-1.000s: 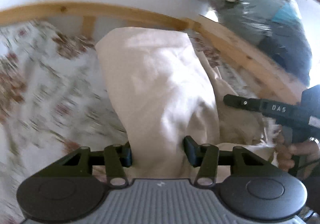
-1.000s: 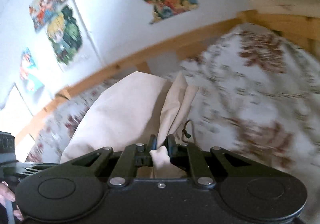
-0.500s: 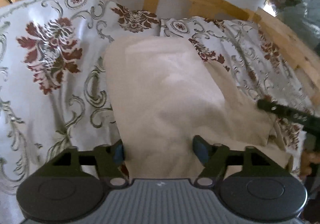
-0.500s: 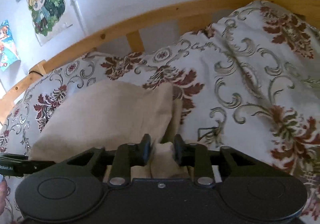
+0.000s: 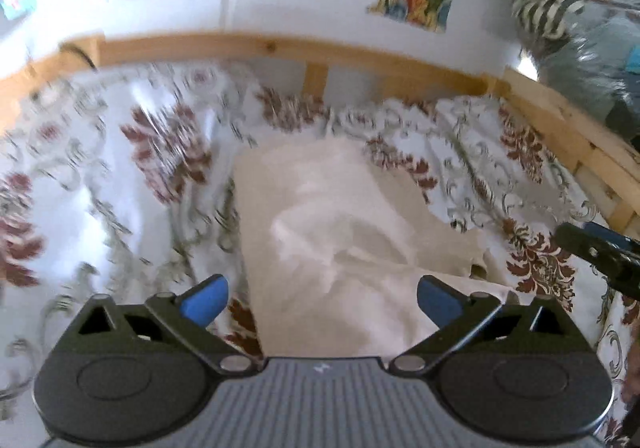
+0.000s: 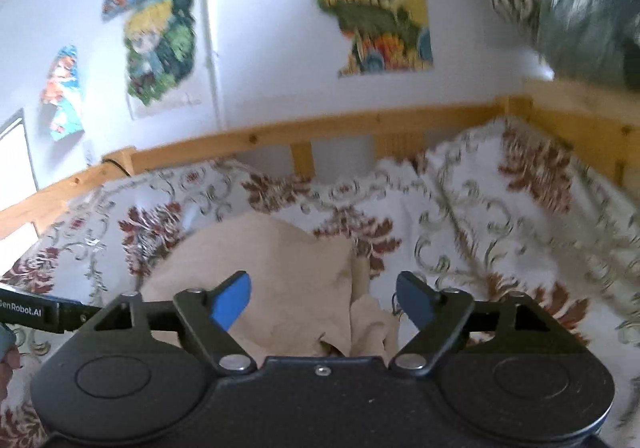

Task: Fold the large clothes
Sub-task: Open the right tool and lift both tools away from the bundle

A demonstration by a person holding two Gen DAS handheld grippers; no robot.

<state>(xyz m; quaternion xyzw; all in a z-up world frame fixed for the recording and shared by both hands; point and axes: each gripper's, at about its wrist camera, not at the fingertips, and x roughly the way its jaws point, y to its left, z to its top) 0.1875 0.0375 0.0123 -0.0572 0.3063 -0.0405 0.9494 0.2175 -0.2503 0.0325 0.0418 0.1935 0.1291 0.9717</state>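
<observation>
The bed [image 5: 100,208] with its flowered cover is my landmark; its wooden rail [image 5: 280,48] runs along the far side, under the wall with the posters [image 6: 372,12]. In the middle of the cover lies the beige garment [image 5: 332,240], the thing I must fold. It lies as a long doubled panel, one end toward the rail and the other end under my tools. Its left edge looks straight. On its right side some loose cloth bunches out from under the top layer.

My left gripper [image 5: 320,298] hangs over the near end of the garment with the blue pads [image 5: 204,300] wide apart, holding nothing. My right gripper [image 6: 324,300] is the same, spread apart over the bunched right part.

I judge that one fold is done and laid down. What is left: to tuck the bunched side, smooth the wrinkles, and probably fold the length once more.
</observation>
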